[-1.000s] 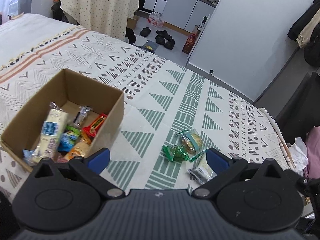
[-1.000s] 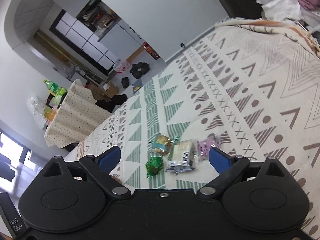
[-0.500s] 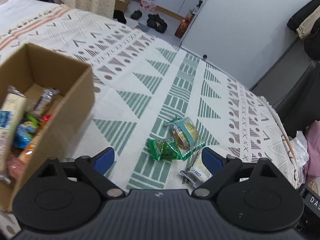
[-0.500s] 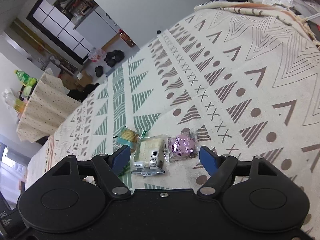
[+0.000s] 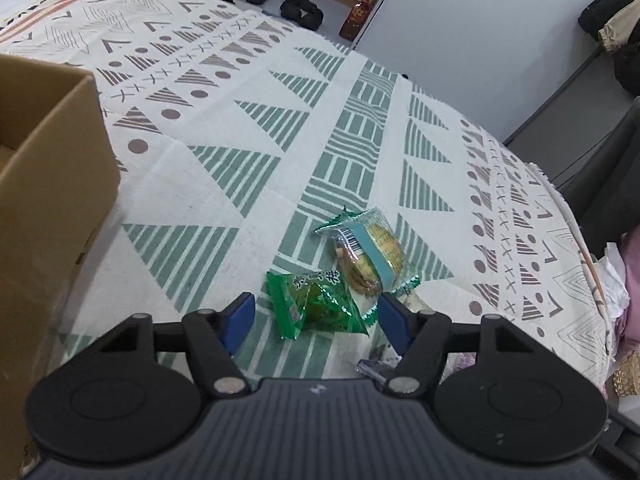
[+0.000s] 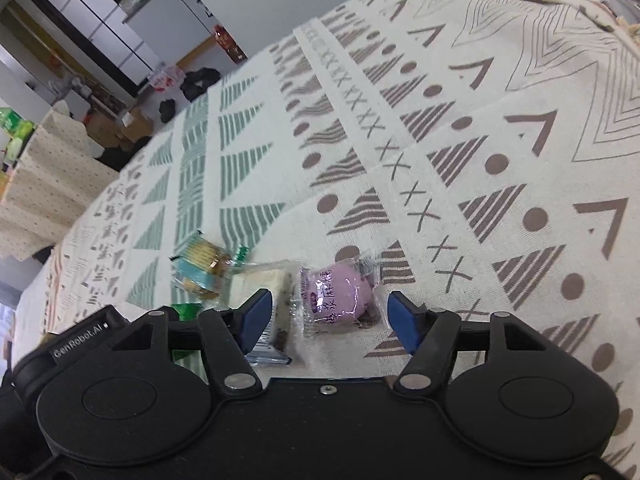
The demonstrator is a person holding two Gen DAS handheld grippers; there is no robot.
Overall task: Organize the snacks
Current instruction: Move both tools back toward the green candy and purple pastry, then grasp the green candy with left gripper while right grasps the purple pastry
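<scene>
Glossy green plastic candy wrapper (image 5: 316, 304); shiny clear purple-ball snack wrapper (image 6: 340, 294); matt brown corrugated cardboard box (image 5: 48, 200); woven patterned cotton bedcover (image 5: 256, 136), matt, creased.

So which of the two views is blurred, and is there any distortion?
Left wrist view: sharp, green packet print readable; fisheye bends the cloth edges. Right wrist view: far cloth and room motion-blurred, purple packet fairly sharp; same fisheye curve.

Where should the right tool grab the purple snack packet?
Grip the purple packet across its plump, rounded middle, coming straight down from above. It lies flat on the cloth, already framed by the right tool's open jaws. Mind the white packet close on its left; the crimped ends look too thin.
</scene>
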